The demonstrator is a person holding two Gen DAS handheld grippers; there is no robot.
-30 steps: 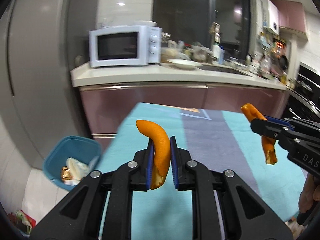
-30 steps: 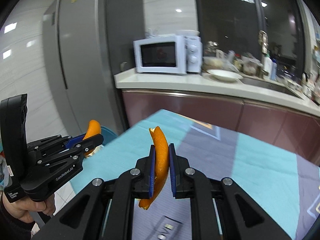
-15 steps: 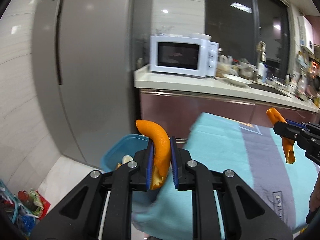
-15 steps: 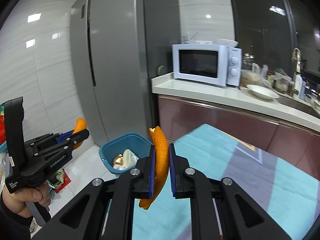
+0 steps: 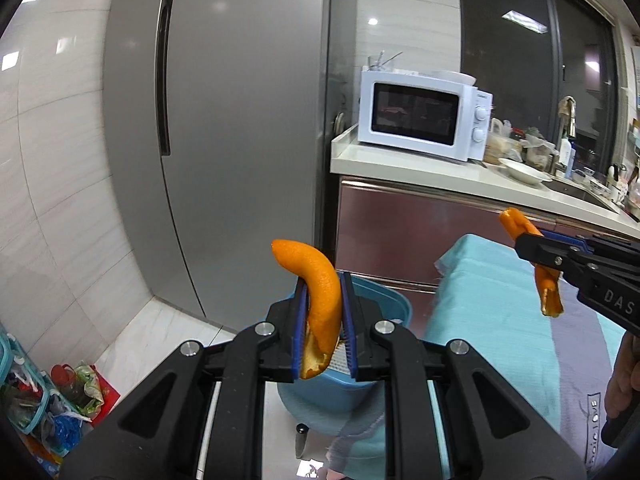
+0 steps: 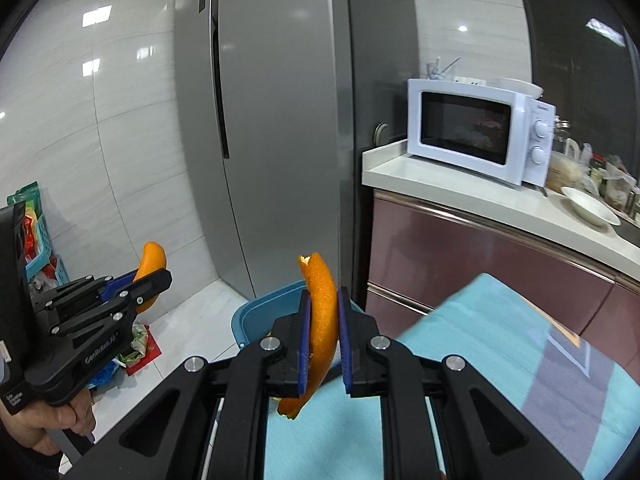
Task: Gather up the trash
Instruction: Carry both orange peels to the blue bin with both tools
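- The left gripper [image 5: 323,322] has its jaws narrowed on a curved strip of orange peel [image 5: 320,296], pinched near the strip's lower half; the rounded upper end arches out above the blue pads to the left, the torn end hangs just below them.
- The right gripper [image 6: 323,340] has its jaws clamped on a second orange peel [image 6: 320,320], a straighter strip standing almost upright, with a ragged tip above the pads and a tail drooping beneath.
- Directly beyond both pairs of jaws sits the blue trash bin [image 5: 394,310] on the floor, just off the corner of the table [image 5: 500,320] with its teal cloth, and in front of the grey refrigerator [image 5: 240,120].
- In the left wrist view the bin's rim lies right behind the peel; in the right wrist view the bin [image 6: 264,312] shows behind and left of the jaws.
- To drop well, I judge each peel should be carried fully over the bin's opening, clear of the table's edge, and lowered before the jaws part.
- The strips are light and may cling to the pads; a wide release should help.
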